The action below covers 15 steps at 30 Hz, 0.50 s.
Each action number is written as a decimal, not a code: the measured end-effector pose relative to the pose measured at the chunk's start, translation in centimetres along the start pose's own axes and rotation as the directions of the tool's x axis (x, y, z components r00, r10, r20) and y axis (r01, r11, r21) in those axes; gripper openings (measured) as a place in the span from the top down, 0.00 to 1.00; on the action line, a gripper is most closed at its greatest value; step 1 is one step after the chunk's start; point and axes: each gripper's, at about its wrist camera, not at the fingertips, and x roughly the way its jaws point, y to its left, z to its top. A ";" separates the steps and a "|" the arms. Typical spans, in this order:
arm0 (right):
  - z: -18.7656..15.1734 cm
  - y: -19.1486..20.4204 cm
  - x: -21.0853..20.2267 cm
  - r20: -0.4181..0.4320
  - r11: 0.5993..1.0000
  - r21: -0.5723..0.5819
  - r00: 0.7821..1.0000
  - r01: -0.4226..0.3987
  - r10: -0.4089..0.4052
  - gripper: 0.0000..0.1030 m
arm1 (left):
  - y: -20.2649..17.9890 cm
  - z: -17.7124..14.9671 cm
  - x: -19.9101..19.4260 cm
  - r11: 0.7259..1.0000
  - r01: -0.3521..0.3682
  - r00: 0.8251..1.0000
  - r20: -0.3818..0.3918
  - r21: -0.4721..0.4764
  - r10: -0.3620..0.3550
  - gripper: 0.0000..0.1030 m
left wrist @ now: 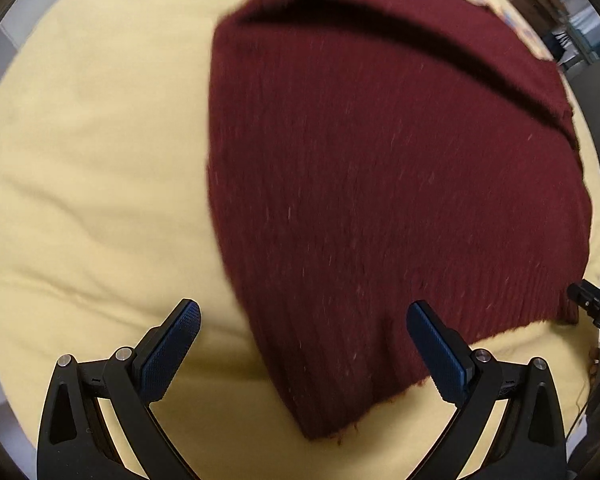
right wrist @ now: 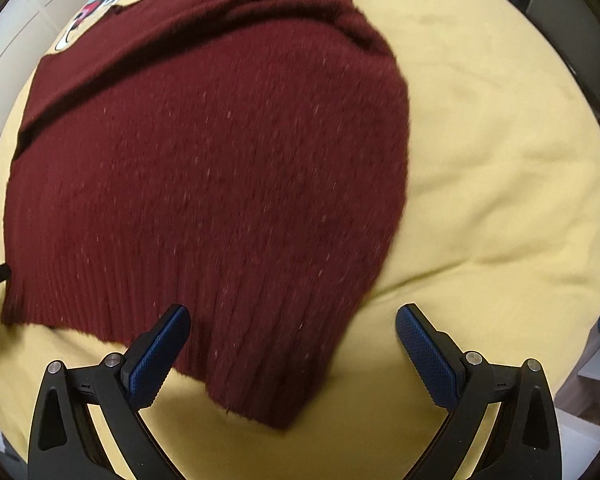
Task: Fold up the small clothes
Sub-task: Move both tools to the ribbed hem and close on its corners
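Left wrist view: my left gripper (left wrist: 304, 344) hangs with jaws wide, holding nothing; the maroon knit sweater (left wrist: 380, 184) lies ahead on the yellow bedcover (left wrist: 92, 184), its ribbed hem corner between my fingers.
Left-side risk: I judge that closing here could pinch bedcover along with the hem, dragging the soft bedding up with the fold.
Sleeve fold: a sleeve lies folded across the sweater's far part; a jerky lift would likely shake it loose.
Right wrist view: my right gripper (right wrist: 292, 340) is spread wide too, empty, with the other hem corner (right wrist: 276, 408) between its fingers.
Right-side risk: if one hand grips deeper than the other, I expect a skewed fold.
Blur: both views smear, so I can't tell how high the pads are above the cloth.
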 end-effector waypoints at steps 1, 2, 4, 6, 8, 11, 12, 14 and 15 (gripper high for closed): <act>-0.1 0.0 0.1 -0.005 1.000 0.000 1.000 -0.002 0.002 0.00 | -0.1 -0.2 0.3 1.000 -0.004 1.000 -0.009 0.000 0.004 0.03; -0.1 0.1 0.3 -0.008 1.000 -0.001 1.000 0.000 0.000 0.00 | -0.2 -0.4 0.5 1.000 -0.013 1.000 -0.014 0.004 0.013 0.02; 0.2 0.1 0.5 -0.013 1.000 -0.002 1.000 -0.001 0.001 0.00 | -0.6 -0.8 0.9 0.999 -0.033 0.999 -0.022 0.021 0.034 0.02; 0.3 0.1 0.6 -0.015 1.000 -0.002 1.000 -0.001 0.001 0.00 | -1.0 -1.1 1.4 0.998 -0.041 0.998 -0.035 0.039 0.043 0.03; 0.1 0.3 0.7 -0.021 1.000 -0.002 1.000 -0.002 0.002 0.00 | -1.1 -1.1 1.8 0.999 -0.032 0.998 -0.044 0.039 0.034 0.10; 0.1 0.6 1.0 -0.039 1.000 -0.013 0.999 -0.019 0.018 0.00 | -1.3 -1.0 1.9 0.998 -0.015 0.999 -0.043 0.054 0.017 0.23; 0.1 0.6 1.1 -0.046 0.999 -0.016 0.999 -0.028 0.028 0.00 | -1.3 -0.9 1.9 0.998 -0.009 0.999 -0.044 0.057 0.011 0.25; -0.1 0.9 1.0 -0.053 0.999 -0.023 0.998 -0.036 0.035 0.01 | -1.4 -0.8 1.8 0.998 0.007 0.999 -0.047 0.068 -0.004 0.40; -0.2 1.2 0.9 -0.055 0.999 -0.025 0.998 -0.045 0.043 0.02 | -1.5 -0.7 1.7 0.997 0.016 0.999 -0.048 0.074 -0.013 0.45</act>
